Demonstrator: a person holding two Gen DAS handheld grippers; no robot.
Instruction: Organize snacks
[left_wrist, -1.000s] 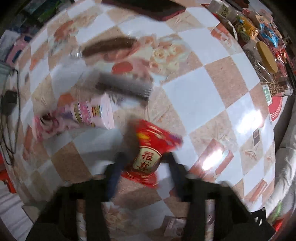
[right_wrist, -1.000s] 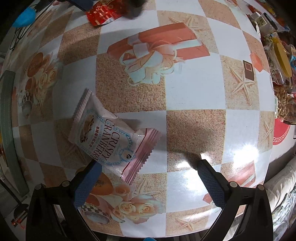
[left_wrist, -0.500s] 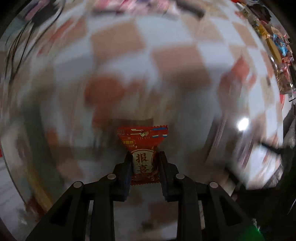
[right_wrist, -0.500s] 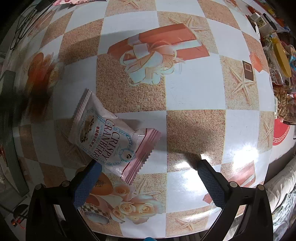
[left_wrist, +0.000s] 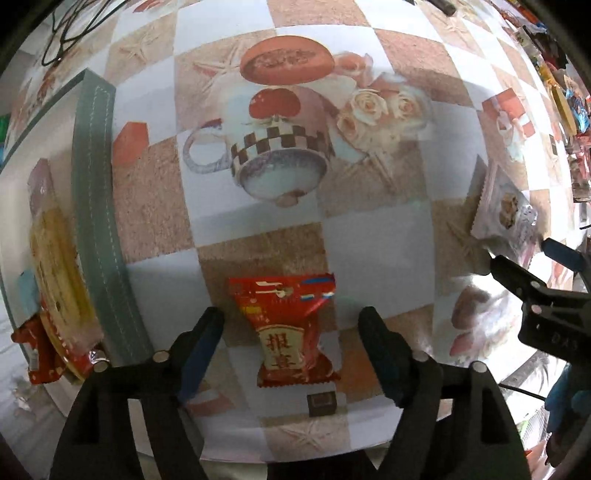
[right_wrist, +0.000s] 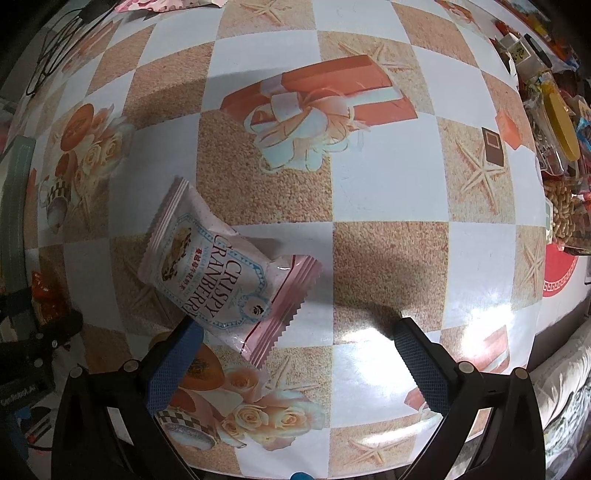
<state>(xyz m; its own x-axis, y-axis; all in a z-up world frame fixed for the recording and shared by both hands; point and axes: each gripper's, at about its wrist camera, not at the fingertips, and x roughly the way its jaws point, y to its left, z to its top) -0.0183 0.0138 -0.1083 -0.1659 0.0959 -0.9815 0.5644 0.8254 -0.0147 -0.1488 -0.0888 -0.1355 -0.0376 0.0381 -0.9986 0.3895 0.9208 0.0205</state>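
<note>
A red snack packet (left_wrist: 291, 332) with gold characters lies flat on the patterned tablecloth (left_wrist: 376, 251). My left gripper (left_wrist: 290, 325) straddles it, jaws opening, and both pads stand clear of the wrapper. A pink-and-white cranberry packet (right_wrist: 225, 280) lies on the cloth under my right gripper (right_wrist: 297, 350), which is open; its left finger (right_wrist: 177, 354) sits by the packet's lower edge without pressing on it. The same packet (left_wrist: 506, 206) and the right gripper (left_wrist: 535, 273) show at the right of the left wrist view.
A grey-green tray (left_wrist: 94, 206) at the left holds a yellow packet (left_wrist: 55, 277) and a red one (left_wrist: 37, 354). Jars and snack bags (right_wrist: 557, 129) and a red round mat (right_wrist: 559, 273) crowd the right edge. The table's front edge (right_wrist: 295, 469) is close below.
My left gripper carried the red packet across the table to a spot beside the green tray, then its jaws spread and let the packet go. The right gripper and cranberry packet stayed put.
</note>
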